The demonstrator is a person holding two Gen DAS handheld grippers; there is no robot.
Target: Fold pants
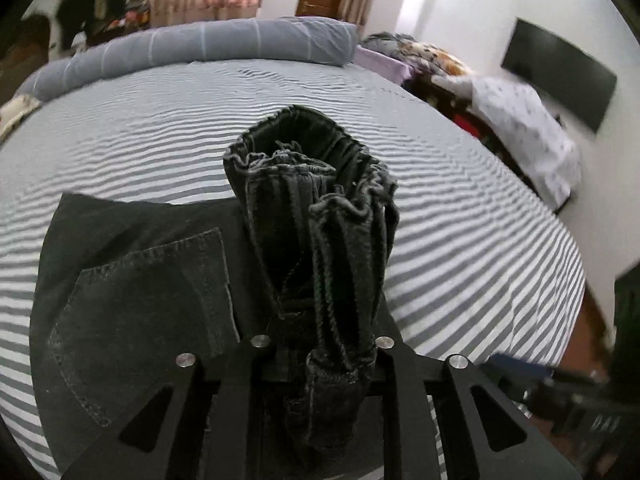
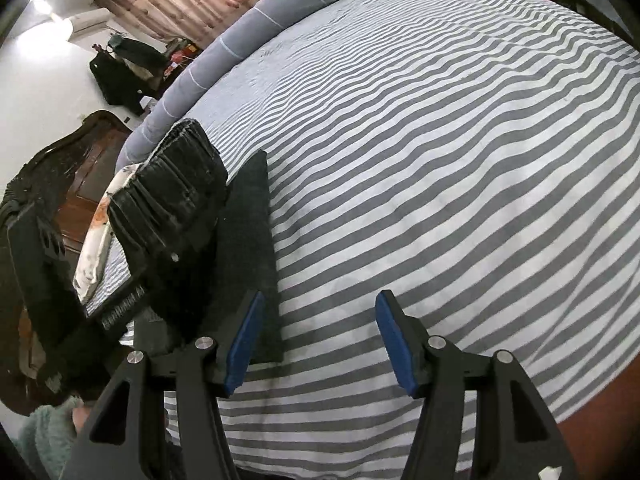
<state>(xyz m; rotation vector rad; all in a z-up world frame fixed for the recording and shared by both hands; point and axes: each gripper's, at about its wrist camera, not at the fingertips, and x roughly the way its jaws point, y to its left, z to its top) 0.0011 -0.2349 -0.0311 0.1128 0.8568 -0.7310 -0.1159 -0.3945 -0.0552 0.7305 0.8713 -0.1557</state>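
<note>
Black pants (image 1: 140, 300) lie on the striped bed sheet (image 1: 460, 220), a back pocket facing up. Their gathered elastic waistband (image 1: 312, 184) stands up in a bunched bundle, and my left gripper (image 1: 320, 360) is shut on it; the cloth hides the fingertips. In the right wrist view the same pants (image 2: 256, 248) lie at the left, with the raised waistband (image 2: 172, 192) clamped in the left gripper (image 2: 160, 264). My right gripper (image 2: 316, 340) hovers open over the sheet just right of the pants' edge. Its blue pads (image 2: 396, 344) hold nothing.
A grey bolster pillow (image 1: 200, 44) runs along the far side of the bed. A white patterned cloth (image 1: 520, 120) and a dark wall screen (image 1: 560, 76) are at the right. A carved wooden headboard (image 2: 60, 168) and a teal sleeve (image 2: 48, 432) are at the left.
</note>
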